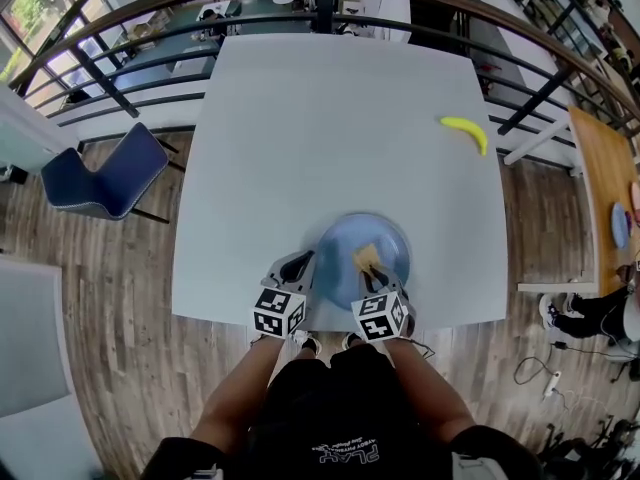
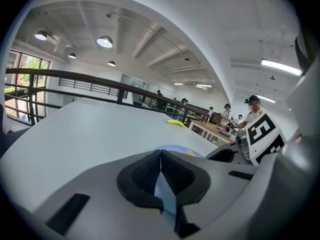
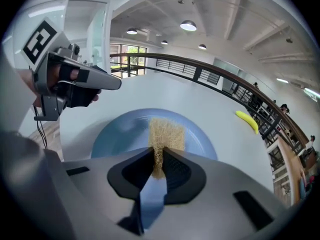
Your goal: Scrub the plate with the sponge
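Observation:
A blue plate (image 1: 385, 240) lies near the front edge of the white table (image 1: 330, 118). A tan, fibrous sponge (image 1: 366, 258) rests on the plate, reaching toward its middle (image 3: 166, 133). My right gripper (image 3: 159, 159) is shut on the sponge's near end, over the plate's near side (image 1: 372, 276). At the plate's left rim my left gripper (image 1: 306, 263) has its pads closed together. A sliver of blue plate (image 2: 164, 189) shows between them, so it looks shut on the rim. The left gripper (image 3: 75, 81) also shows left of the plate (image 3: 120, 134).
A yellow banana (image 1: 465, 131) lies far right on the table, well away from the plate. A dark railing (image 1: 330, 18) runs behind the table. A blue chair (image 1: 105, 178) stands to the left on the wood floor. A person's legs are below the table's front edge.

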`<action>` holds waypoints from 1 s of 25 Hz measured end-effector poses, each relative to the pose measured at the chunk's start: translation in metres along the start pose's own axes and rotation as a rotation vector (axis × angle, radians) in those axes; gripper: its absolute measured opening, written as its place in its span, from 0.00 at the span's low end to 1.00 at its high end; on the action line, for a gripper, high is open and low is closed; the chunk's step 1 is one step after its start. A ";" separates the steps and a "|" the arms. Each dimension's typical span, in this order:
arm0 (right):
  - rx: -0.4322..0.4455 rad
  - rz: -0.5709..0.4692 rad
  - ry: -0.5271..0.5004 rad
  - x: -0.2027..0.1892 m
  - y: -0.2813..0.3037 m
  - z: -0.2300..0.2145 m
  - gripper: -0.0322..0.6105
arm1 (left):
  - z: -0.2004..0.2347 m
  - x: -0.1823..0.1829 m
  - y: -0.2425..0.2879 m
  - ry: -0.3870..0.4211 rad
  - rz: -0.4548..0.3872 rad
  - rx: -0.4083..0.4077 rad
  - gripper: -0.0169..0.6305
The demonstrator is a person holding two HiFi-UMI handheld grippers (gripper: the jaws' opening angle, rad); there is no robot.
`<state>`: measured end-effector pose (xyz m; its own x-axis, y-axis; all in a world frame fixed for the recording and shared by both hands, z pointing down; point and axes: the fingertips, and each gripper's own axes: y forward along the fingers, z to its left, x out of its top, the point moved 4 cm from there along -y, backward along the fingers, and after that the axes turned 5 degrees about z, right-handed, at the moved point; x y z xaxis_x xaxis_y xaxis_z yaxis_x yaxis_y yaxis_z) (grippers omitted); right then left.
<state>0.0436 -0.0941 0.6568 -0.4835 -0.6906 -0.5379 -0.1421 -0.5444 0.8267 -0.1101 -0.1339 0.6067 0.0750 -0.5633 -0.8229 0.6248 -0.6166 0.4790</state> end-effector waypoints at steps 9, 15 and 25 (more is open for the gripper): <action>0.202 -0.010 0.100 0.006 0.007 0.051 0.14 | 0.009 -0.013 -0.017 -0.019 -0.004 0.039 0.05; 0.253 0.018 0.108 0.001 0.014 0.072 0.14 | 0.019 -0.028 -0.033 -0.045 -0.005 0.069 0.05; 0.231 0.062 0.106 -0.011 0.011 0.062 0.14 | 0.020 -0.024 -0.040 -0.054 -0.013 0.075 0.05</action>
<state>-0.0064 -0.0627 0.6824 -0.4055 -0.7719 -0.4897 -0.3148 -0.3850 0.8676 -0.1521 -0.1062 0.6134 0.0236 -0.5826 -0.8124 0.5657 -0.6623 0.4913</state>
